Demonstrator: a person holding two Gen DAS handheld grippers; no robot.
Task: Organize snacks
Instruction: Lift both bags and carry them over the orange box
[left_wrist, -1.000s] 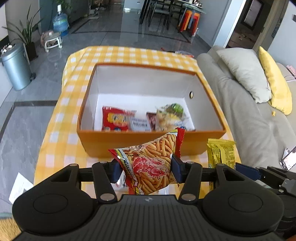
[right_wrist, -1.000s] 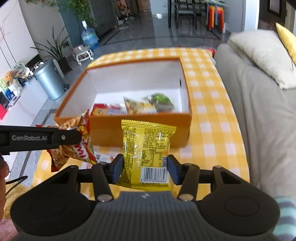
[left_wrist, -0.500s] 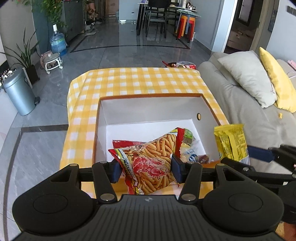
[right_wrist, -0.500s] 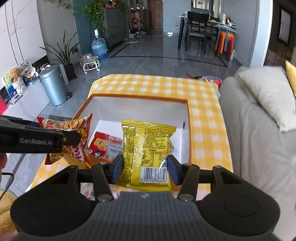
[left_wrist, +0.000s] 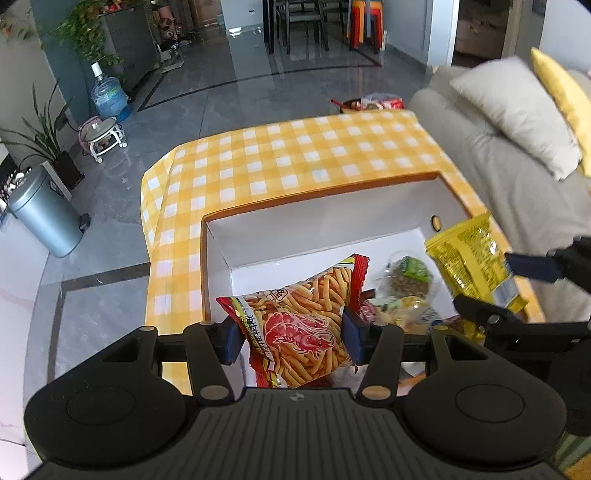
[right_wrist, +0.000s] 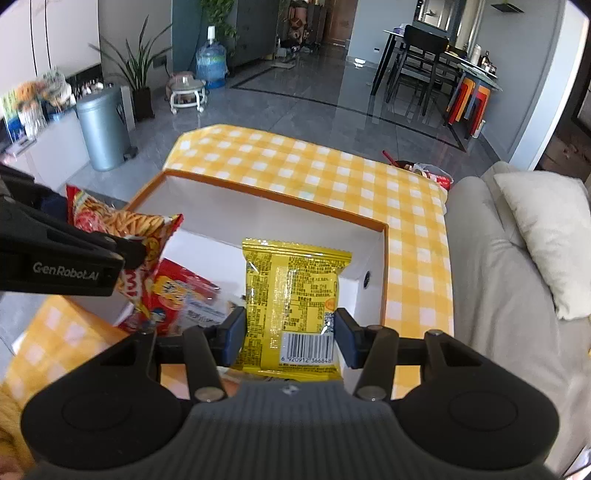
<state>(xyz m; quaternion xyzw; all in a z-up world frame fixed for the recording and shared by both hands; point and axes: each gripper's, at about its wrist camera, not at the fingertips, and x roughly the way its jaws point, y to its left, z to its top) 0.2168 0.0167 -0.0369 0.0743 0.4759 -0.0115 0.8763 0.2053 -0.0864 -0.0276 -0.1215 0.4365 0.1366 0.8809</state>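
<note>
My left gripper (left_wrist: 291, 341) is shut on a red and orange shrimp-stick snack bag (left_wrist: 299, 328), held over the near left part of the orange box (left_wrist: 321, 192) with white inside walls. My right gripper (right_wrist: 290, 338) is shut on a yellow snack packet (right_wrist: 295, 295), barcode toward the camera, held over the box's right part. In the left wrist view the yellow packet (left_wrist: 469, 262) and right gripper appear at the right edge. The left gripper and its bag (right_wrist: 122, 225) show at the left of the right wrist view. Several snacks (left_wrist: 406, 288) lie on the box floor.
The box sits on a yellow checked tablecloth (left_wrist: 295, 155). A grey sofa (right_wrist: 509, 295) with a pale cushion (right_wrist: 546, 236) runs along the right. A metal bin (left_wrist: 44, 218), a water bottle (left_wrist: 109, 96) and plants stand on the grey floor to the left.
Both grippers have carried their packets forward from in front of the box's near wall to over its inside. Both views have rolled; the grips look unchanged.
</note>
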